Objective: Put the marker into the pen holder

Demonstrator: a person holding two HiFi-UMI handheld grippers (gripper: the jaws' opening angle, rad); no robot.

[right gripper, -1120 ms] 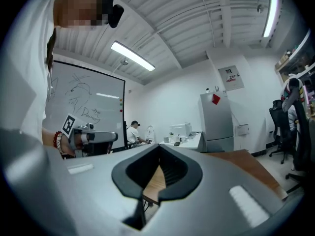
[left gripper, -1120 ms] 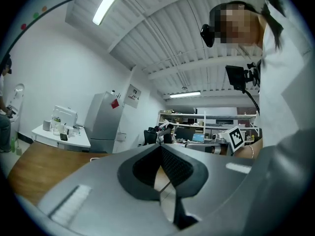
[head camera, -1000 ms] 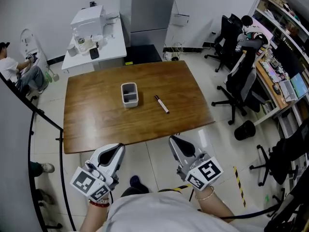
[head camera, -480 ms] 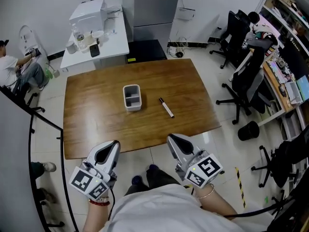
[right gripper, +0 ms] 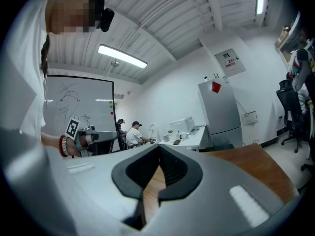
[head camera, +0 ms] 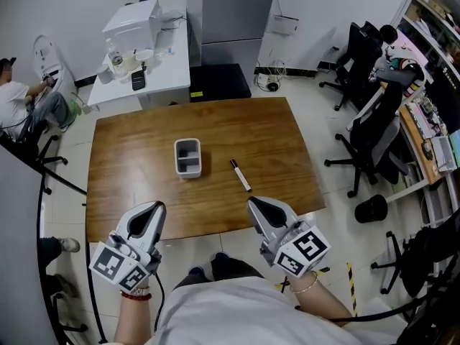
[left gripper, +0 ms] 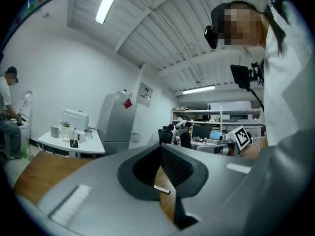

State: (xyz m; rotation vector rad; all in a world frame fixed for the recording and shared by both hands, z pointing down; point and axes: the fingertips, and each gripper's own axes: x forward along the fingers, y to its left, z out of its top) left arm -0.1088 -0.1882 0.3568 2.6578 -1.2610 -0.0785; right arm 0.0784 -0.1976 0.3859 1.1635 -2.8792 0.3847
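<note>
Left tool (head camera: 146, 220) and right tool (head camera: 267, 214): both closed, nothing gripped.
I hold the 2 at the tabletop's (head camera: 129, 157) near edge; the marker (head camera: 241, 175) lies flat beyond, right of the pen holder (head camera: 188, 157), not touching.

Bright, even light, ceiling tube (left gripper: 109, 3) glaring — fisheye-warped edges

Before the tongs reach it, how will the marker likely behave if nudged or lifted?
Marker looks slim and round, lying flat on the smooth table, so it probably rolls if nudged. Its straight, thin body suggests stiff and light.
</note>
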